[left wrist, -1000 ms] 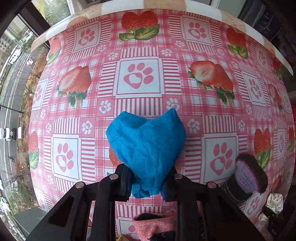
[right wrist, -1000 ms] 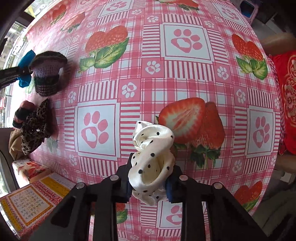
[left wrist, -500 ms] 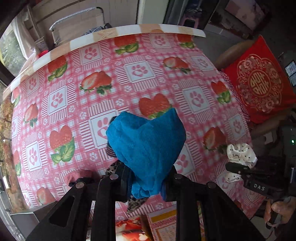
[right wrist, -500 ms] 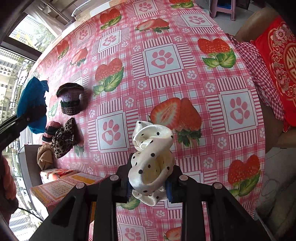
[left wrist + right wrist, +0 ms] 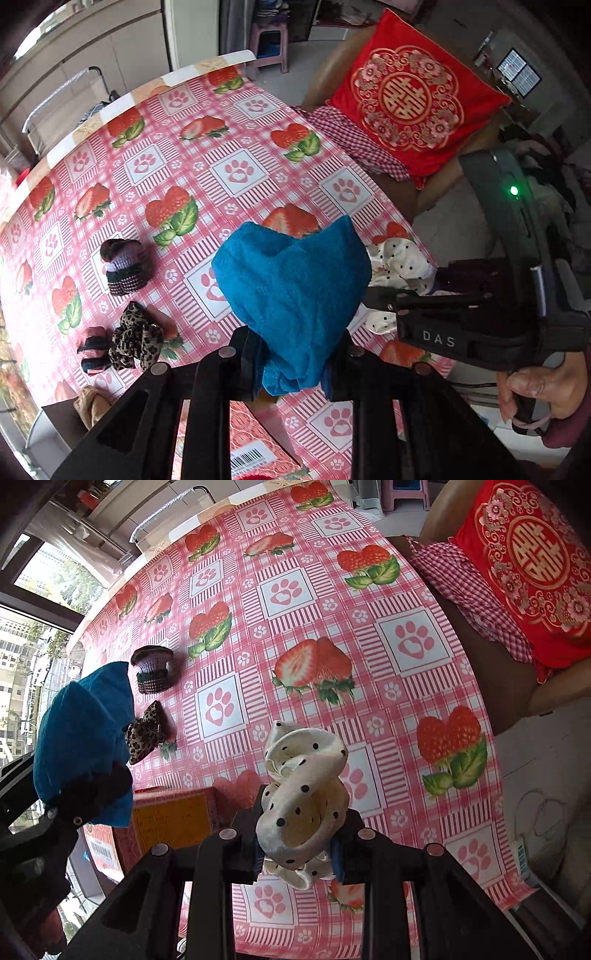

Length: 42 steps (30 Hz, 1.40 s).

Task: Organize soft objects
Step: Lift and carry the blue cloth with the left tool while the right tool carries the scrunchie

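Note:
My left gripper (image 5: 293, 363) is shut on a blue cloth scrunchie (image 5: 291, 291), held high above the table; the scrunchie also shows at the left of the right wrist view (image 5: 81, 734). My right gripper (image 5: 297, 845) is shut on a white polka-dot scrunchie (image 5: 303, 797), also raised; it shows in the left wrist view (image 5: 399, 262) just right of the blue one. On the strawberry tablecloth (image 5: 295, 590) lie a purple-and-dark knitted scrunchie (image 5: 123, 267), a leopard-print scrunchie (image 5: 135, 341) and a pink-and-black one (image 5: 92, 354).
An orange and red box (image 5: 170, 819) sits at the table's near edge. A tan soft item (image 5: 90, 408) lies by the near left edge. A chair with a red embroidered cushion (image 5: 413, 107) stands to the right of the table. A window is at the left.
Both grippers have risen well above the table and pulled back, each still holding its scrunchie. They now sit closer together, and more of the table and room shows.

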Available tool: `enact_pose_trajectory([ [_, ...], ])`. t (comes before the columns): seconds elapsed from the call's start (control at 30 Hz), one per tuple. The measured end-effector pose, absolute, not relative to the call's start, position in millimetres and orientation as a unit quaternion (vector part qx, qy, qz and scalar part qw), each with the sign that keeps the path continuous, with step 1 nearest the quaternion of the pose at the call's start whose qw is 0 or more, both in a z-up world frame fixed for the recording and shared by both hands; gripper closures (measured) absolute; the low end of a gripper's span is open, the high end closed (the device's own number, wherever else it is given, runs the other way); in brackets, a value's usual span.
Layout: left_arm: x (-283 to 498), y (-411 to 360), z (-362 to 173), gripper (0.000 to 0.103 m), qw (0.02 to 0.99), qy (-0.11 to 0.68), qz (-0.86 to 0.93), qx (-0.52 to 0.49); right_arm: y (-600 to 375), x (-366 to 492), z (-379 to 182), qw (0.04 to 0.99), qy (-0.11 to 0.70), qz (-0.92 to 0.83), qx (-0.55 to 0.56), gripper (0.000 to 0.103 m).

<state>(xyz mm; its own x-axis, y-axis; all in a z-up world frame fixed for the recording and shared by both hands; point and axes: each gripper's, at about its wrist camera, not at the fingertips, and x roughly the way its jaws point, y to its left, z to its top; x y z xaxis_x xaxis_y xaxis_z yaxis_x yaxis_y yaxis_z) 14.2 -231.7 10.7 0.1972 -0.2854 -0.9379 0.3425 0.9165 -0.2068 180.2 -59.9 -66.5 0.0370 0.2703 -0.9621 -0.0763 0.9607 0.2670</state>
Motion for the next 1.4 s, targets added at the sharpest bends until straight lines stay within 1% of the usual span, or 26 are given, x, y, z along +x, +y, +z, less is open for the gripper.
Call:
enact_pose_trajectory([
  [0.2, -26.3, -252.1, 19.5, 0.078, 0.761, 0.593, -0.258, 0.053, -68.8, 146.8, -57.4, 0.712, 0.69, 0.111, 0.063, 0.074],
  [0.37, -65.3, -254.6, 21.7, 0.078, 0.752, 0.587, -0.293, 0.072, -66.2, 120.6, -53.1, 0.707, 0.697, 0.109, 0.049, 0.074],
  [0.83, -153.3, -197.3, 24.2, 0.077, 0.744, 0.587, -0.302, 0.099, 3.4, 52.6, -48.5, 0.684, 0.708, 0.176, -0.008, 0.074],
  [1.07, -184.8, -149.0, 30.2, 0.077, 0.766, 0.586, -0.256, 0.068, 52.4, 20.7, -38.3, 0.663, 0.701, 0.256, -0.064, 0.074],
  [1.4, -201.4, -60.1, 39.9, 0.077, 0.812, 0.571, -0.107, -0.052, 135.5, -2.5, -15.1, 0.634, 0.666, 0.355, -0.168, 0.074],
])
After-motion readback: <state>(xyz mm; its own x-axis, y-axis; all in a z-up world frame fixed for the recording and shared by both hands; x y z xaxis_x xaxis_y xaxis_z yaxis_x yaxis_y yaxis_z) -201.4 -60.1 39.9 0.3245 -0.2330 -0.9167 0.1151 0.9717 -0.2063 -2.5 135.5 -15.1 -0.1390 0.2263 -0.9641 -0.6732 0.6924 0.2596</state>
